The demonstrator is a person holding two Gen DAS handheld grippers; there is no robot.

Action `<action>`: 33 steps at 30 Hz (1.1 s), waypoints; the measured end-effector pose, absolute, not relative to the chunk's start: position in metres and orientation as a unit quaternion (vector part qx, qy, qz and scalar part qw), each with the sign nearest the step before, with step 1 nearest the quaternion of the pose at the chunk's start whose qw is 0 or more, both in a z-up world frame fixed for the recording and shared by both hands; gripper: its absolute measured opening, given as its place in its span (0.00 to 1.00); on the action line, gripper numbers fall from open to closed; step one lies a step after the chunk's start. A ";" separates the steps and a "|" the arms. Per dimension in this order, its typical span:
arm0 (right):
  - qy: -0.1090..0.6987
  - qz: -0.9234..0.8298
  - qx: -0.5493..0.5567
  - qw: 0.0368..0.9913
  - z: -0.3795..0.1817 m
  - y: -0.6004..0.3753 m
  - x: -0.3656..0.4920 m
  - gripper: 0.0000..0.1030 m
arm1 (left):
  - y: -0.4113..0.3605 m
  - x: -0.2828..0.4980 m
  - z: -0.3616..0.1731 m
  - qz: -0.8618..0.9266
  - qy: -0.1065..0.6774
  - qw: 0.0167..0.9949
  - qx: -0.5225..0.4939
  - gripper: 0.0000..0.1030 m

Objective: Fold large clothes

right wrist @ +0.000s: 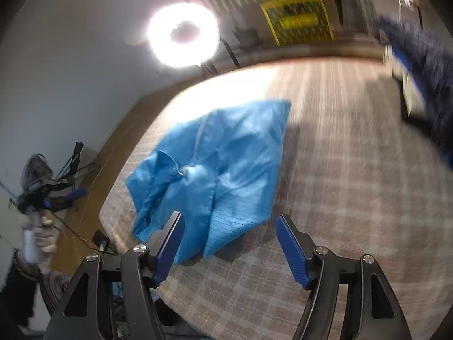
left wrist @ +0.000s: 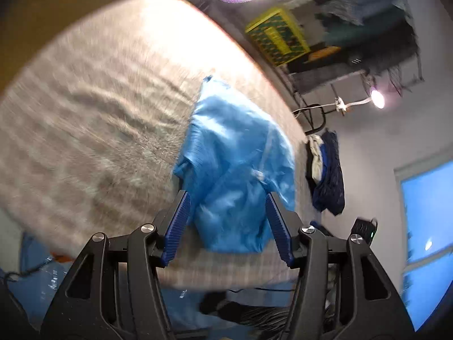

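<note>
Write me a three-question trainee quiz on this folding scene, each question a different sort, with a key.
1. True or false: the blue garment lies on the plaid-covered table.
2. Multiple choice: the right claw is A) shut on the garment, B) open with nothing clamped, C) out of sight.
3. Fill in: past the table's far edge glows a bright ____ light.

Key: 1 true. 2 B: the blue pads stand apart, and the garment lies beyond them on the table. 3 ring.
</note>
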State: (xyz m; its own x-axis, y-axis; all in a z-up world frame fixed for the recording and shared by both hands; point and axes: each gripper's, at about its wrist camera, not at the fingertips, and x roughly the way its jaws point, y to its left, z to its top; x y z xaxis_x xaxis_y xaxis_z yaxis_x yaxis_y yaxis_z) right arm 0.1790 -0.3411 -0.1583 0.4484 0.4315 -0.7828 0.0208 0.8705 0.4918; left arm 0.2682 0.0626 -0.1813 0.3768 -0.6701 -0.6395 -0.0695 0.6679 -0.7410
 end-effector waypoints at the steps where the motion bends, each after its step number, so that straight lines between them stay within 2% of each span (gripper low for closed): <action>1: 0.518 0.123 0.231 0.815 -0.165 -0.342 0.182 0.66 | 0.060 0.280 -0.196 -0.200 0.532 0.738 -0.364 0.54; 3: 0.528 0.117 0.236 0.807 -0.174 -0.344 0.190 0.54 | 0.053 0.300 -0.216 -0.191 0.549 0.729 -0.360 0.54; 6: 0.519 0.115 0.230 0.815 -0.170 -0.348 0.199 0.53 | 0.038 0.326 -0.224 -0.204 0.548 0.746 -0.319 0.54; 7: 0.512 0.115 0.221 0.822 -0.166 -0.349 0.205 0.54 | 0.035 0.338 -0.227 -0.213 0.543 0.747 -0.318 0.54; 8: 0.505 0.116 0.214 0.828 -0.164 -0.351 0.211 0.58 | 0.034 0.347 -0.230 -0.215 0.542 0.746 -0.322 0.54; 9: 0.498 0.119 0.214 0.832 -0.163 -0.353 0.217 0.66 | 0.034 0.354 -0.234 -0.214 0.541 0.745 -0.326 0.54; 11: 0.490 0.127 0.220 0.834 -0.165 -0.359 0.229 0.72 | 0.033 0.375 -0.246 -0.219 0.545 0.735 -0.340 0.54; 17: 0.494 0.122 0.275 0.816 -0.214 -0.386 0.278 0.69 | 0.019 0.419 -0.269 -0.258 0.552 0.711 -0.352 0.54; 19: 0.497 0.136 0.314 0.797 -0.234 -0.392 0.291 0.56 | 0.013 0.427 -0.270 -0.272 0.551 0.708 -0.347 0.52; 21: 0.495 0.161 0.345 0.781 -0.247 -0.394 0.300 0.34 | 0.008 0.434 -0.268 -0.288 0.549 0.706 -0.342 0.40; 22: 0.493 0.168 0.351 0.778 -0.249 -0.394 0.302 0.32 | 0.006 0.437 -0.267 -0.294 0.548 0.706 -0.338 0.30; 23: 0.488 0.176 0.358 0.776 -0.251 -0.394 0.304 0.30 | 0.005 0.439 -0.264 -0.300 0.544 0.710 -0.332 0.25; 24: 0.482 0.185 0.366 0.774 -0.251 -0.395 0.305 0.25 | 0.005 0.442 -0.263 -0.303 0.542 0.711 -0.331 0.25; 25: 0.475 0.193 0.372 0.774 -0.250 -0.396 0.307 0.24 | 0.005 0.444 -0.263 -0.308 0.539 0.710 -0.333 0.25; 28: 0.451 0.217 0.382 0.777 -0.245 -0.398 0.310 0.26 | 0.002 0.451 -0.263 -0.311 0.538 0.712 -0.326 0.27; 29: 0.452 0.218 0.383 0.776 -0.245 -0.398 0.312 0.39 | 0.001 0.455 -0.267 -0.304 0.544 0.710 -0.327 0.29; 30: 0.459 0.211 0.381 0.774 -0.248 -0.397 0.316 0.60 | -0.001 0.456 -0.269 -0.303 0.544 0.710 -0.330 0.29; 31: 0.463 0.206 0.380 0.774 -0.251 -0.395 0.313 0.62 | -0.004 0.457 -0.270 -0.302 0.541 0.714 -0.326 0.27; 32: 0.466 0.203 0.376 0.775 -0.254 -0.393 0.316 0.46 | -0.008 0.458 -0.266 -0.303 0.532 0.728 -0.309 0.11; 33: 0.471 0.203 0.368 0.775 -0.255 -0.389 0.318 0.13 | -0.012 0.458 -0.263 -0.306 0.527 0.734 -0.301 0.06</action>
